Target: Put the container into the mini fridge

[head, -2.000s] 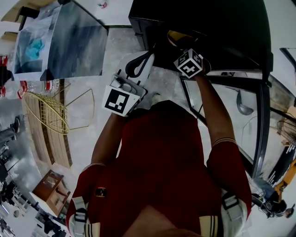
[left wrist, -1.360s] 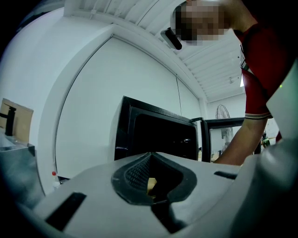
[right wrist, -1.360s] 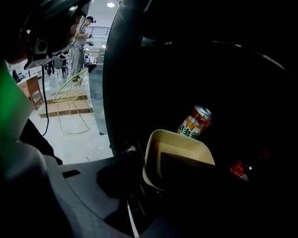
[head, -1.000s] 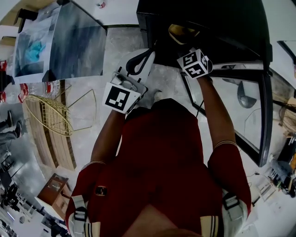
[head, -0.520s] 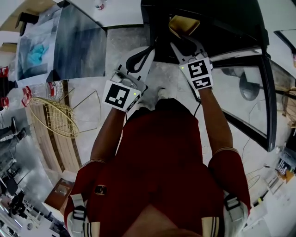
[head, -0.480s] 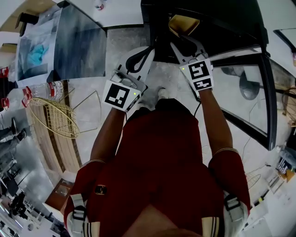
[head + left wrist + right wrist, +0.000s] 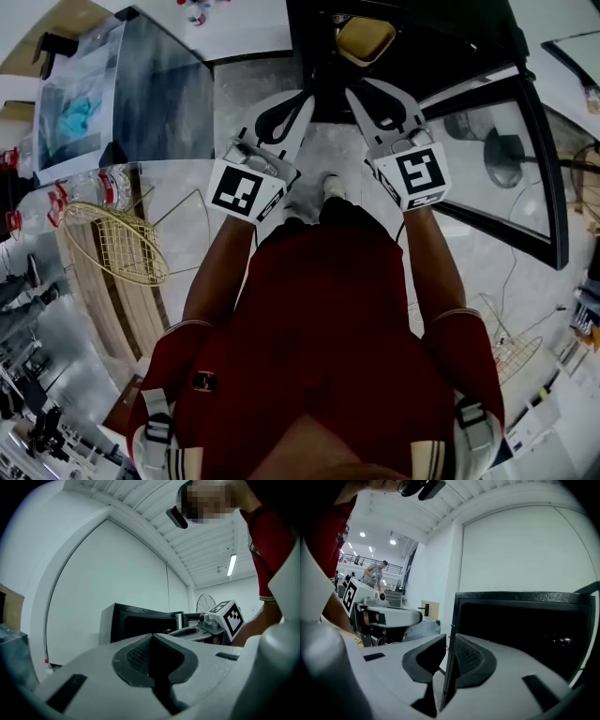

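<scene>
The tan, rounded-square container [image 7: 366,37] sits inside the black mini fridge [image 7: 306,56], near its left wall. The left gripper [image 7: 151,641] is clenched and empty. The right gripper [image 7: 449,643] has just been closing, its jaws slightly apart with nothing between them.

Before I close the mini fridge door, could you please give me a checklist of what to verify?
1. Container inside mini fridge: ok.
2. Right gripper empty: ok; its jaws have just been closing, nothing between them.
3. Left gripper empty, jaws together: ok.
4. Both grippers outside the fridge opening: ok.
5. Door shut: not ok, it stands open.
6. Container clear of the door's edge: cannot tell.
</scene>
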A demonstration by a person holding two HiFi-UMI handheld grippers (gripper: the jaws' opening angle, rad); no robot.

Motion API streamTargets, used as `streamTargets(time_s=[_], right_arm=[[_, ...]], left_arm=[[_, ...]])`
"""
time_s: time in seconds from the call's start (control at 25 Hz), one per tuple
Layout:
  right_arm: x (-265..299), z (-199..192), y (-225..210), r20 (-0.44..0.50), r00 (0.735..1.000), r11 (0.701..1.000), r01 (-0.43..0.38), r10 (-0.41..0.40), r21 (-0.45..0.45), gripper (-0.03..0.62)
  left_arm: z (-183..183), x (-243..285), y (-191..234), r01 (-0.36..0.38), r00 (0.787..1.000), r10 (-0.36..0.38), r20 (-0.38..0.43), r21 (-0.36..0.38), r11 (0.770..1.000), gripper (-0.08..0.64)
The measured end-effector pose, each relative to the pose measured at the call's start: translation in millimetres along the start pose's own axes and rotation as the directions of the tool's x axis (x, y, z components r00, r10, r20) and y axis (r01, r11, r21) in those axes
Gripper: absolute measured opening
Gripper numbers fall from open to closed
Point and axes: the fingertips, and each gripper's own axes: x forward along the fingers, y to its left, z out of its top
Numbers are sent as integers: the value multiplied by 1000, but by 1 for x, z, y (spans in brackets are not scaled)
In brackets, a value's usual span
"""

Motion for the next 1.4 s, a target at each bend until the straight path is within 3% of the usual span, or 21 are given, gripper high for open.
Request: streamTargets(time_s=[0.6,0.92,1.4], right_arm=[[-62,53,60,202,978,998,34,-43,51,0],[-79,55,71,212,972,995,90,-99,53,0],[-88,59,76,241,963,992,112,-122,55,-2]], left_arm=[[28,-30,-34,54,998,-55,41,15,998,6],[35,-43,-41,65,996,-66,52,27,998,6],[39,-51,-45,67,996,-69,57,37,997,6]])
